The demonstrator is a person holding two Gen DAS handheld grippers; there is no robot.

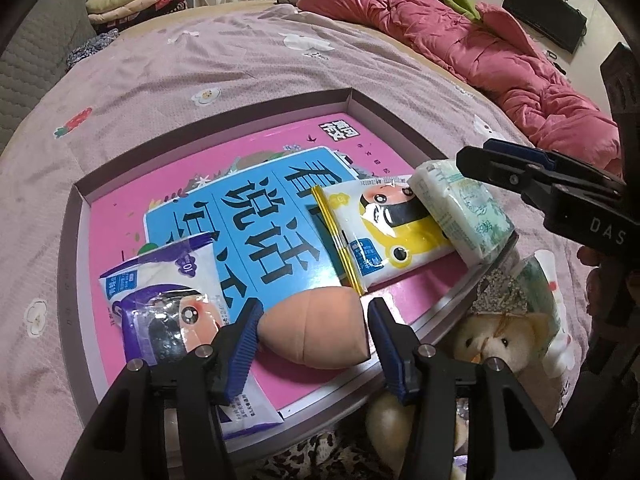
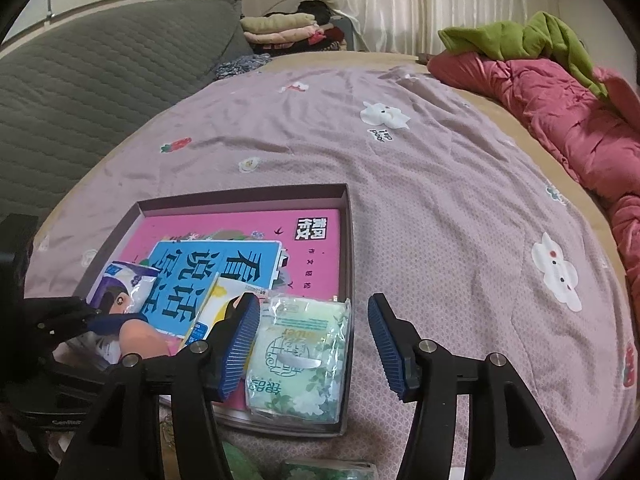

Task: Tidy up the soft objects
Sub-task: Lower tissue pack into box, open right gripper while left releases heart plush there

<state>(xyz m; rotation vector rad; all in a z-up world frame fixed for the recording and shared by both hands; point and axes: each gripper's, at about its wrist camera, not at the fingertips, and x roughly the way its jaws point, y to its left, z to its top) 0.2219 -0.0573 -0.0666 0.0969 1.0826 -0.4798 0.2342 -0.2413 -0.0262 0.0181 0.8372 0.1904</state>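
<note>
In the tray [image 1: 76, 216] on the bed [image 1: 200, 52], from the left: a purple pack [image 1: 160, 280], then the peach sponge [image 1: 316, 328] lying between the wide-open jaws of the left gripper [image 1: 312, 332], which holds nothing. Next come a yellow pack [image 1: 380, 224] and a green pack [image 2: 300, 356] at the tray's right wall; the right gripper [image 2: 314, 344] gapes beside it, also empty. The bear [image 1: 496, 340] waits outside the tray (likely next). Lift it by its body and set it on bare pink.

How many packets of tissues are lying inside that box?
3: purple packet near the left gripper, yellow packet mid-box, green packet at the right wall. Others may be hidden.
</note>
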